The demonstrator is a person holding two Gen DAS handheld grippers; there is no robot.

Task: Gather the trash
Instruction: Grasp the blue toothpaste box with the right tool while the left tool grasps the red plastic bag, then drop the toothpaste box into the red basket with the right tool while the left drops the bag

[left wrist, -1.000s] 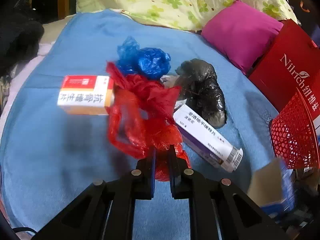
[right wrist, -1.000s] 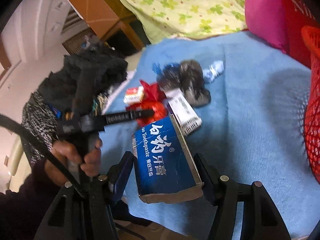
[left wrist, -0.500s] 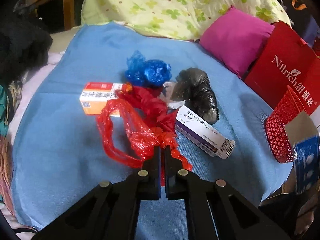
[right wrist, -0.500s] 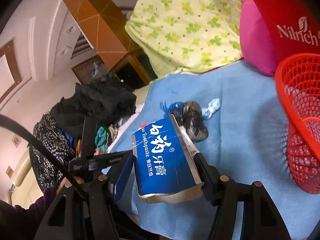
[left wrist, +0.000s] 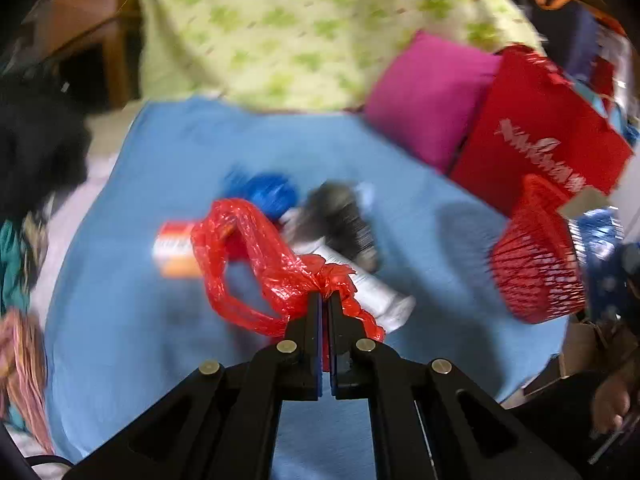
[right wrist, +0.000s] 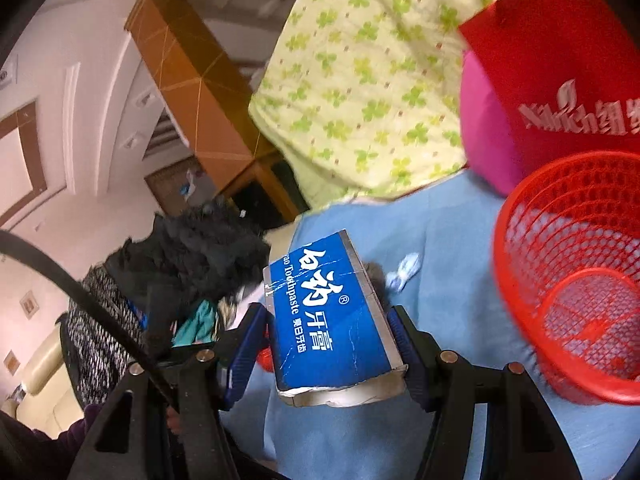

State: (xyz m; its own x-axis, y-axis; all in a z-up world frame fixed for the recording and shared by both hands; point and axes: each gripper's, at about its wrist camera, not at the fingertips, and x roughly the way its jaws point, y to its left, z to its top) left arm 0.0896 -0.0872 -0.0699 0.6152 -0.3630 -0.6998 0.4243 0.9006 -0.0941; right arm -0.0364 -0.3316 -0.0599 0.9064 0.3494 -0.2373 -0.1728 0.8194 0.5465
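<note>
Item 1: red plastic bag (left wrist: 256, 264), thin crinkly film, prob. near weightless and slippery; your left gripper (left wrist: 325, 300) is pinched tight on its knotted neck, bag hanging over the mid blue blanket (left wrist: 140, 340), and the bunched knot looks the best place to hold. Item 2: toothpaste box (right wrist: 332, 320), light stiff card, crushable, clamped across its long sides by your right gripper (right wrist: 332, 344) just beside the red basket (right wrist: 568, 280) at the blanket's right edge. Still on blanket: blue bag (left wrist: 264, 194), black bag (left wrist: 344, 220), two cartons; soft ones take by a fold, cartons across the narrow faces.
</note>
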